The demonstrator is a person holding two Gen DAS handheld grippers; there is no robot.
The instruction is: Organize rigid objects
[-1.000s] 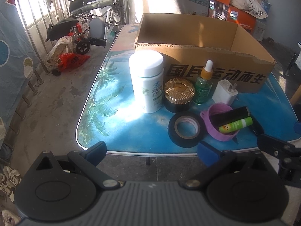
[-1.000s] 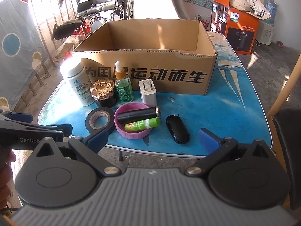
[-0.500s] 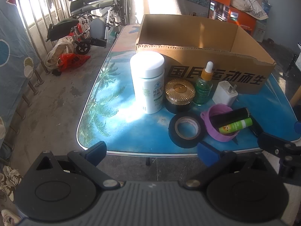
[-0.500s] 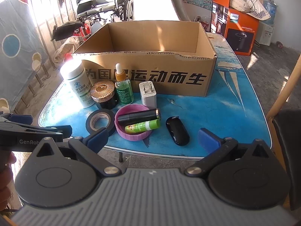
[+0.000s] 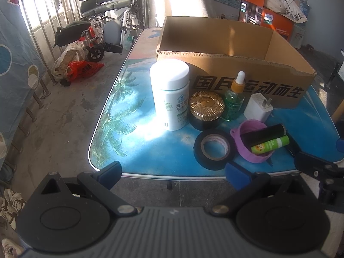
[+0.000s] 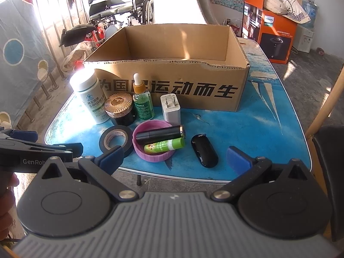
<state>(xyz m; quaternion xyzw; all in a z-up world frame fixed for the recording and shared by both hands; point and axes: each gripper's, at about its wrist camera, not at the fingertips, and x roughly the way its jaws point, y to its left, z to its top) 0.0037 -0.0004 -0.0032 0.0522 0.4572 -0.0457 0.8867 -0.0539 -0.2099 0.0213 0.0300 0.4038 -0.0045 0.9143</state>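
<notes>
An open cardboard box (image 6: 167, 81) stands on the blue table (image 6: 268, 129), empty inside. In front of it stand a white bottle (image 6: 91, 99), a gold-lidded black jar (image 6: 120, 109), a green dropper bottle (image 6: 142, 101) and a white charger (image 6: 171, 108). Nearer lie a black tape roll (image 6: 115, 138), a purple lid (image 6: 152, 152) holding a black tube (image 6: 161, 134) and a green tube (image 6: 164, 145), and a black oval case (image 6: 204, 153). My left gripper (image 5: 173, 173) and right gripper (image 6: 175, 158) are both open and empty, at the table's near edge.
A wheelchair (image 5: 111, 10) and bags (image 5: 75, 64) stand on the floor to the left by a railing. An orange carton (image 6: 273, 36) sits beyond the table at the right. A wooden chair (image 6: 326, 129) is at the right edge.
Both grippers have drifted slightly closer to the table; the objects have not moved and the jaws stay open.
</notes>
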